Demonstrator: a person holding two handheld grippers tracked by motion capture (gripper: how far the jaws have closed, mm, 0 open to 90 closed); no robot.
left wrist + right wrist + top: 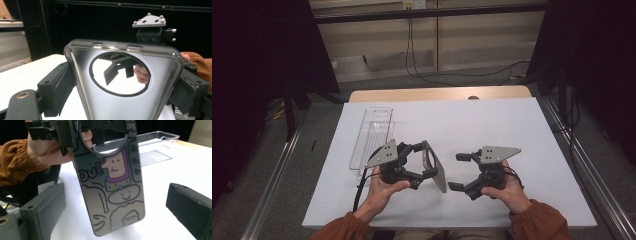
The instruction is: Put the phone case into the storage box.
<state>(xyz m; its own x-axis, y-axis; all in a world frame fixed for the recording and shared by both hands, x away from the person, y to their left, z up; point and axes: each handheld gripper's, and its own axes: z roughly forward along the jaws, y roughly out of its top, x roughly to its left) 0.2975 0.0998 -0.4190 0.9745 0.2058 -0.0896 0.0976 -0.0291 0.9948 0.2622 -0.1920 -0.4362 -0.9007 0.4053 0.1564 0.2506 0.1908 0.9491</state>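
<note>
Standing clamped between the left gripper (421,162) jaws — phone case (435,167), upright.

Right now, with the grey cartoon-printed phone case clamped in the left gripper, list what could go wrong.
1. The left gripper pinches the grey cartoon-printed phone case by its side edges near the round camera cutout; the soft shell may bow or slip out.
2. The open right gripper sits close beside it; closing in askew could knock the case loose.
3. The clear plastic tray lies near the left hand; a swing might bump it.
</note>
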